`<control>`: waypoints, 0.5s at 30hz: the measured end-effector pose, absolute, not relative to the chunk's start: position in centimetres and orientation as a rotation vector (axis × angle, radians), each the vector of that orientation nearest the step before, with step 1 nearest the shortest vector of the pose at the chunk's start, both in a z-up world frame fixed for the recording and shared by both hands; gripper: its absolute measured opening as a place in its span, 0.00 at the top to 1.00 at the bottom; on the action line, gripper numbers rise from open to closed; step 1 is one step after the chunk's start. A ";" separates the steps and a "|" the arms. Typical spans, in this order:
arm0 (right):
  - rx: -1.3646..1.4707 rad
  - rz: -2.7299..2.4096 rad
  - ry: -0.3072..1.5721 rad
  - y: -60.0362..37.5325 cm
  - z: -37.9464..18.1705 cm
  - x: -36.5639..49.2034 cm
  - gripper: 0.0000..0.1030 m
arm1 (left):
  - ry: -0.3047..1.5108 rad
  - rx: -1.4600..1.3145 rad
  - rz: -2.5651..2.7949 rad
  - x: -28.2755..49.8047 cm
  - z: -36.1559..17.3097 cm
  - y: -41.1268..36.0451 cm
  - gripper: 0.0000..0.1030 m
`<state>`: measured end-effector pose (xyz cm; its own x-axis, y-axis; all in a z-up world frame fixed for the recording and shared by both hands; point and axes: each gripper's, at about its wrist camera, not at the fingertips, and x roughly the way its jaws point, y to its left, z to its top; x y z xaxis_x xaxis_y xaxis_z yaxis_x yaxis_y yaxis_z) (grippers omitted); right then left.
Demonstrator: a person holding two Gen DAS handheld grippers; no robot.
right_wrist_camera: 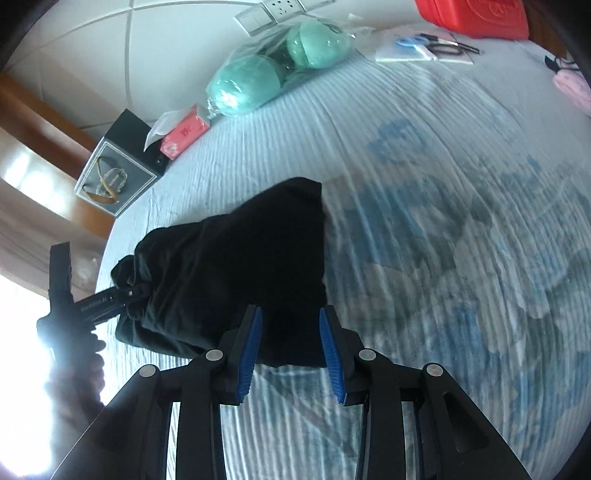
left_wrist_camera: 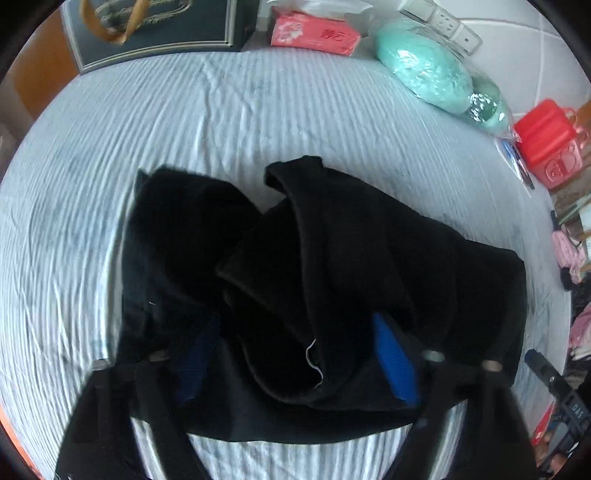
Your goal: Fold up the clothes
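we have a black garment (left_wrist_camera: 332, 266) bunched on the striped bed sheet (left_wrist_camera: 147, 147), and both claws are at its near edge, which reads as the start of a fold or a straightening pull. our left claw (left_wrist_camera: 295, 354) is sunk into the cloth, a thick roll of fabric lying between its blue pads (left_wrist_camera: 395, 362); the jaws look drawn in on that roll, so we judge it is grasping the garment, though the blur leaves some doubt. in the right wrist view our right claw (right_wrist_camera: 290, 350) stands partly apart, its pads on either side of the garment's (right_wrist_camera: 236, 266) near corner without pressing it, so it holds nothing. the left claw (right_wrist_camera: 107, 299) shows there at the garment's far left end. a plastic bag of green items (left_wrist_camera: 424, 70), a red box (left_wrist_camera: 546, 136) and a dark gift bag (left_wrist_camera: 155, 33) sit well apart along the bed's far edge.
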<state>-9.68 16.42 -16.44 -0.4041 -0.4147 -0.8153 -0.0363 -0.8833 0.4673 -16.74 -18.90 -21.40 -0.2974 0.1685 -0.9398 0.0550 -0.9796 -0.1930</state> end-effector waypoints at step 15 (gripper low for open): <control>1.559 -2.261 -0.574 12.1 -16.8 -10.9 0.67 | -0.295 -1.625 2.597 -11.2 -14.0 -25.0 0.91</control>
